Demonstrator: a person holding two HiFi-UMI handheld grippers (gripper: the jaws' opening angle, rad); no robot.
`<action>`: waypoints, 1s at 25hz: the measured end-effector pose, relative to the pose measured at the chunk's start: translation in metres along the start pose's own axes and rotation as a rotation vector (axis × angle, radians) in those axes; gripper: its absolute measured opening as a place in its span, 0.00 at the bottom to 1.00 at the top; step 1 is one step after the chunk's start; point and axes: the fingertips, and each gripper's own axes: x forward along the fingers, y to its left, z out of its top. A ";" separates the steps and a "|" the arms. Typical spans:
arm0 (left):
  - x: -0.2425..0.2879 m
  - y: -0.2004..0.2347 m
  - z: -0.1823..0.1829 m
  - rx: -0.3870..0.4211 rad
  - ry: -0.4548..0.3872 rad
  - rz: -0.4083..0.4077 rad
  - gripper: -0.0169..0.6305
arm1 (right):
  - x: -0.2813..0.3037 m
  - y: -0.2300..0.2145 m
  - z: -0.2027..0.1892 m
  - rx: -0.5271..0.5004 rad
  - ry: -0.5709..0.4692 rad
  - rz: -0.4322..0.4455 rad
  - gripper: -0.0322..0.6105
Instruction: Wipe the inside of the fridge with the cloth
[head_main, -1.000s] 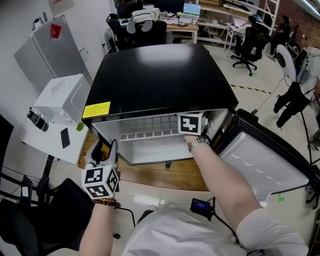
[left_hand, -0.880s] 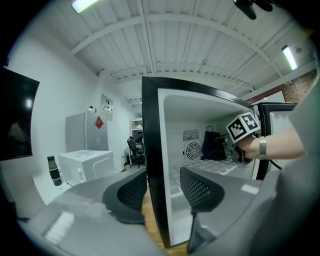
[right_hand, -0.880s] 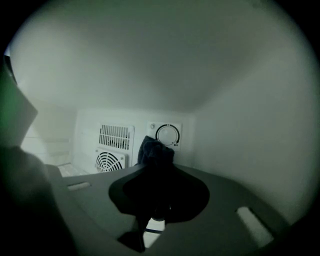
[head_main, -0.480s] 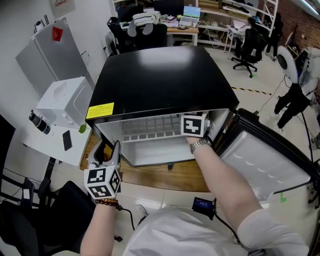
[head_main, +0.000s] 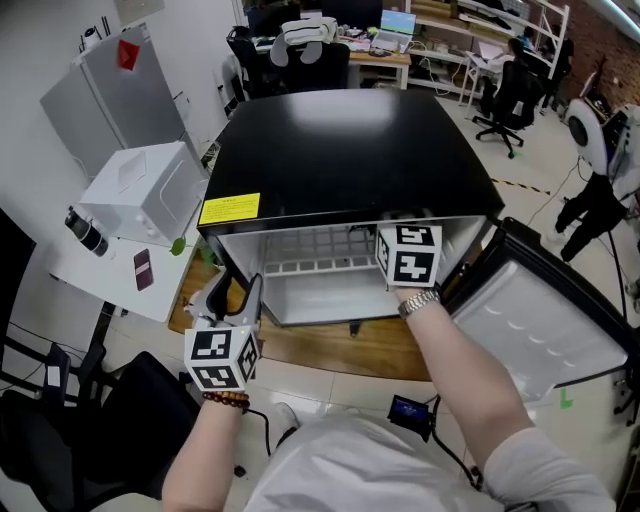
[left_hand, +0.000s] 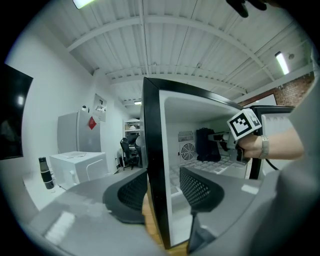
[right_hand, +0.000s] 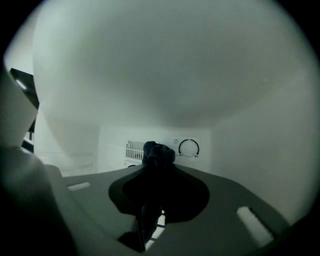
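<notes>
a small black-topped fridge (head_main: 350, 150) stood with its door (head_main: 540, 330) swung open to the right. the right gripper (right_hand: 158, 167) was inside the white compartment, its jaws clamped tight on a dark, bunched cloth (right_hand: 158, 152) — held up facing the dial (right_hand: 189, 148) on the back wall. the left gripper (left_hand: 164, 192) sat at the fridge's left wall, jaws wide and astride its front edge, with a gap showing at the inner jaw.

Fridge (head_main: 340, 150) cavity open toward the near side, door (head_main: 530, 325) swung right; gridded shelf (head_main: 305, 265) spans its far part. Left wall (left_hand: 154, 165) stands between the left gripper's (left_hand: 162, 192) spread jaws.
</notes>
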 end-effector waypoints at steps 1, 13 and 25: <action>0.000 0.000 0.000 -0.001 -0.001 -0.003 0.34 | -0.002 0.010 0.003 0.004 -0.011 0.029 0.14; -0.004 -0.003 0.001 0.000 -0.003 -0.026 0.34 | -0.011 0.149 0.014 0.093 -0.045 0.406 0.14; -0.008 -0.004 0.000 0.031 -0.003 -0.050 0.34 | 0.027 0.204 -0.009 0.171 0.062 0.476 0.14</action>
